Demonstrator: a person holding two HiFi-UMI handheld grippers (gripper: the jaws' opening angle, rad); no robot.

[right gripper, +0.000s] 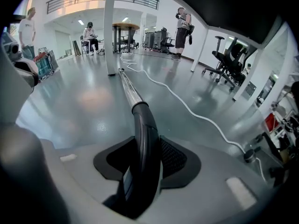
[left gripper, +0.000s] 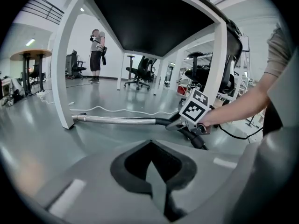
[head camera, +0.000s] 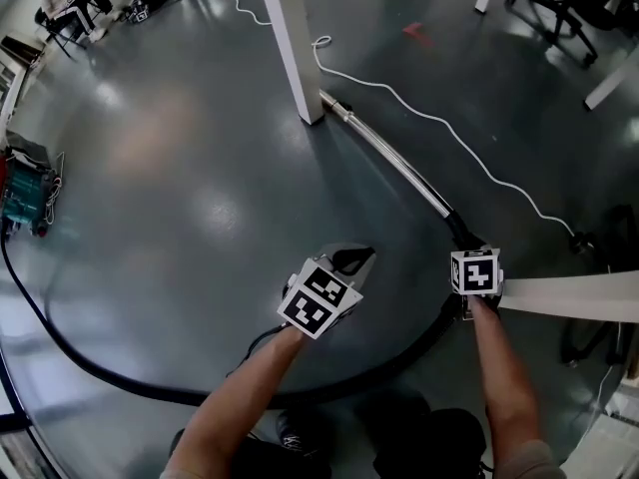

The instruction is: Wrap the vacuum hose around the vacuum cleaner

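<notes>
Two grippers: your right gripper [head camera: 462, 238] clamps the black handle [right gripper: 145, 139] of the vacuum hose [head camera: 100, 367] (its metal wand [head camera: 389, 153] ends at the white table leg [head camera: 295, 43]); your left gripper [left gripper: 152, 176], jaws together, holds nothing.

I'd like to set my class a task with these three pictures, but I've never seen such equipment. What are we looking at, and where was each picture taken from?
A person holds a clamp-like gripper in each hand. One picture looks down from a camera on the person's head. The other two come from cameras riding on the grippers. The right gripper is clamped on the black handle of a vacuum's metal tube. The left gripper is shut and holds nothing. On the floor, a black hose curves away to the vacuum cleaner.
</notes>
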